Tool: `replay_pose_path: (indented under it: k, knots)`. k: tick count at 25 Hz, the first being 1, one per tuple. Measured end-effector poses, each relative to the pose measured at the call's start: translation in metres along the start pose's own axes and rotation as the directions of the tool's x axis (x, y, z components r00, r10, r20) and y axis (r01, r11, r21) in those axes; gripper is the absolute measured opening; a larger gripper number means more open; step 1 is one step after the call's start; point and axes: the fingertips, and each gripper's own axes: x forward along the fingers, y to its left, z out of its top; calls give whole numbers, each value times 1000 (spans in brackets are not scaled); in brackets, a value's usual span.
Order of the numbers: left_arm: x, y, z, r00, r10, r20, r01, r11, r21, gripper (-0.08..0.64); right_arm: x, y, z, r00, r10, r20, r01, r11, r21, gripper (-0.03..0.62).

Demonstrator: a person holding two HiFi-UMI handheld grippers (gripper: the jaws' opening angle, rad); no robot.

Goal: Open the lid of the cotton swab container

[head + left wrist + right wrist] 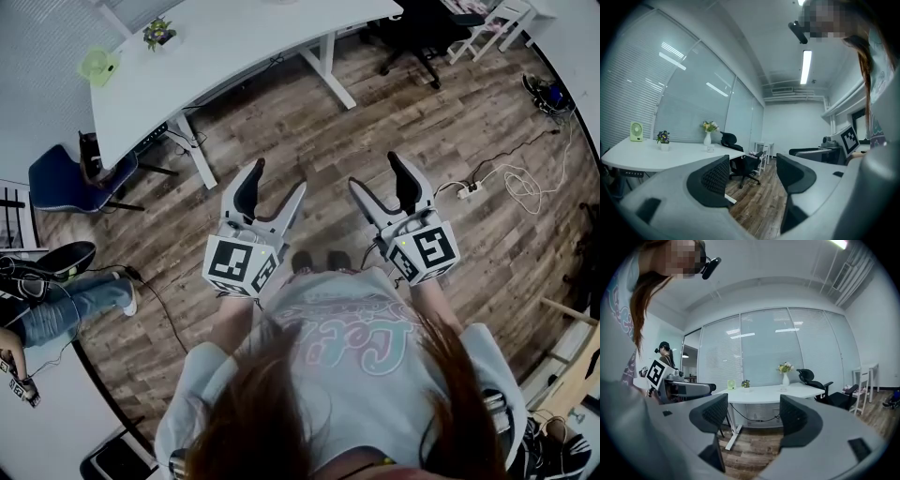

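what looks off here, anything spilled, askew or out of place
Nothing spilled or damaged. Oddest: the left gripper and right gripper hang open and empty above the wood floor, away from the white desk, and no cotton swab container can be made out. A power strip and loose cable sprawl at right.

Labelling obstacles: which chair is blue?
The blue chair at the desk's left end, head view; the office chair is black, the corner chair white.

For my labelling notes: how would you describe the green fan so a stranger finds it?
Find the long white desk by the blinds. At its left end, beside a potted plant, stands the fan. It alone is pale green and round-faced.
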Motion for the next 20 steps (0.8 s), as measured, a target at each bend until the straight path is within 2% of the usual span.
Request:
replay_pose_path:
  k: [5,20]
  knots:
    - [-2,8,-3,1000,-2,0,2,1000,-15,285,5,4,-3,1000,-10,-3,10,1000,7,331]
    - [-20,36,-4,999,-37,6,37,999,9,285,23,31,-12,999,-47,1,47,999,15,331]
